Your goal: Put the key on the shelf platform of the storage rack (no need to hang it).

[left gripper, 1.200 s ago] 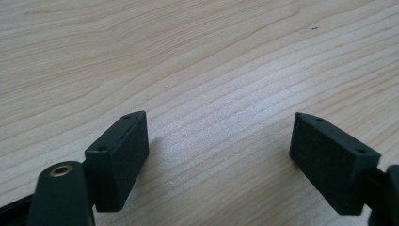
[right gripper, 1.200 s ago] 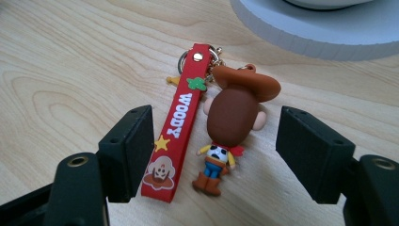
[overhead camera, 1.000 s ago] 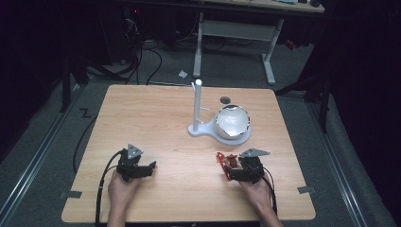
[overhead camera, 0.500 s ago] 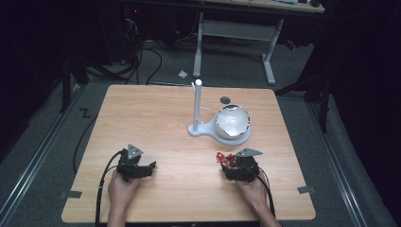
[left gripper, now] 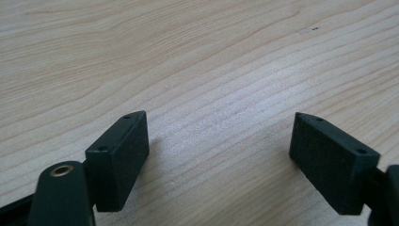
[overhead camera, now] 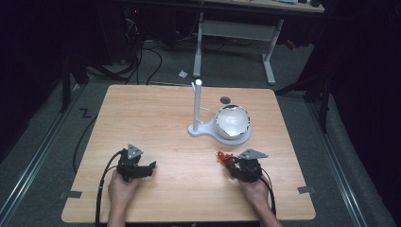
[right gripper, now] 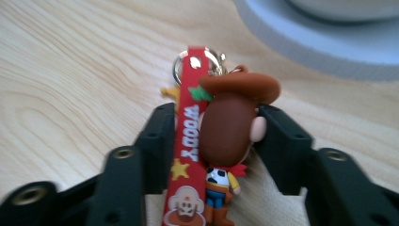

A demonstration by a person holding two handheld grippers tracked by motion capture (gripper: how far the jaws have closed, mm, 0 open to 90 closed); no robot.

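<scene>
Right gripper (right gripper: 214,136) clamps the Woody keychain (right gripper: 221,141) (red strap alongside).

Setting: a lab or test workspace, probably. Light wooden table (overhead camera: 156,118) stands alone on grey carpet, dark curtains around it. Loose cables (overhead camera: 142,61) trail on the floor behind; white frame of an adjustable desk (overhead camera: 236,33) beyond, dimly lit.
</scene>
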